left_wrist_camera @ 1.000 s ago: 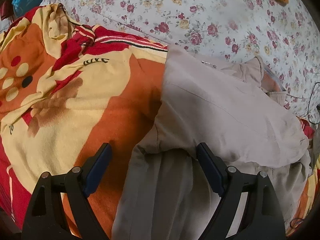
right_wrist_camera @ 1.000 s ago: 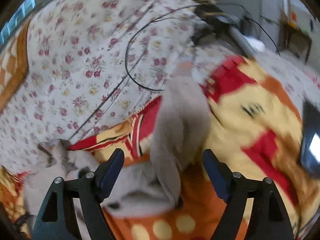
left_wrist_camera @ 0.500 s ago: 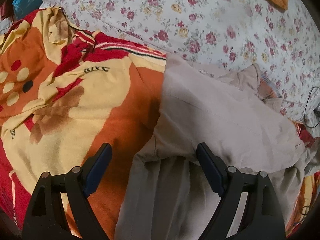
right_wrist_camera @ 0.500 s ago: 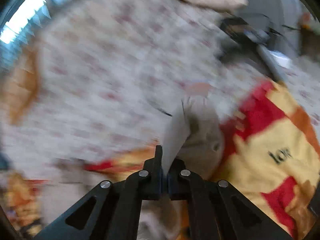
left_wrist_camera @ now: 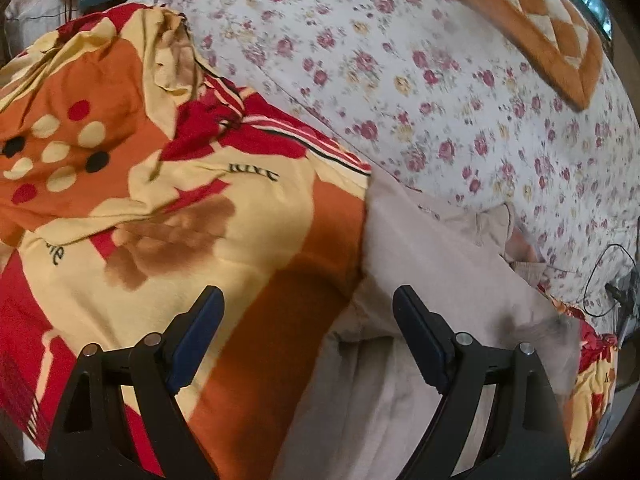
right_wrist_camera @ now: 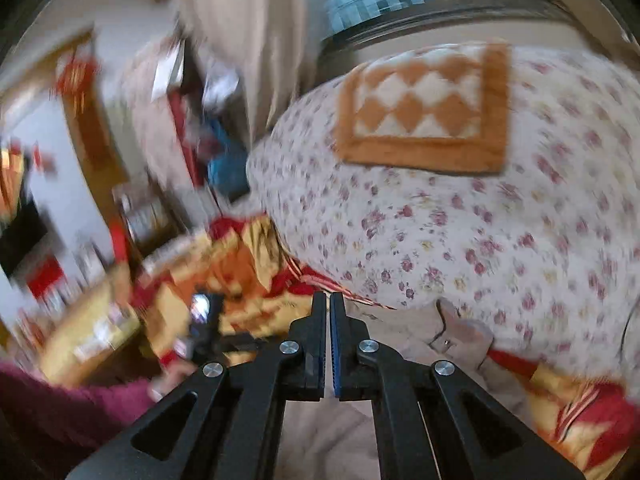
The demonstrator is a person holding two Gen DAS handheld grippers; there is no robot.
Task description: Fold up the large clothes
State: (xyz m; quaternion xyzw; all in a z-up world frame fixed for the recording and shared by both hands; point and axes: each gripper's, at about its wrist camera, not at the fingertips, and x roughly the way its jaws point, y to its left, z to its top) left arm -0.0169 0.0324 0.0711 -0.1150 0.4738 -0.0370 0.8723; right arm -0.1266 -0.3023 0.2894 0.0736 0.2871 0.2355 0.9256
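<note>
- Spreading wide, the left gripper was held over the beige garment, nothing between its jaws.
- Right gripper: jaws pressed nearly together; whether cloth was pinched could not be told.
- Garment was laid on an orange-red blanket, beside a floral sheet.

The beige garment looks like matt woven cloth, smooth with soft creases. Left of it lies the orange, red and yellow blanket, a fuzzy, fleecy fabric with a dull finish. Behind the garment, the floral sheet is thin, flat printed cotton. The checkered mat on that sheet seems plush. The left gripper is matt black plastic with silvery metal rivets.
</note>
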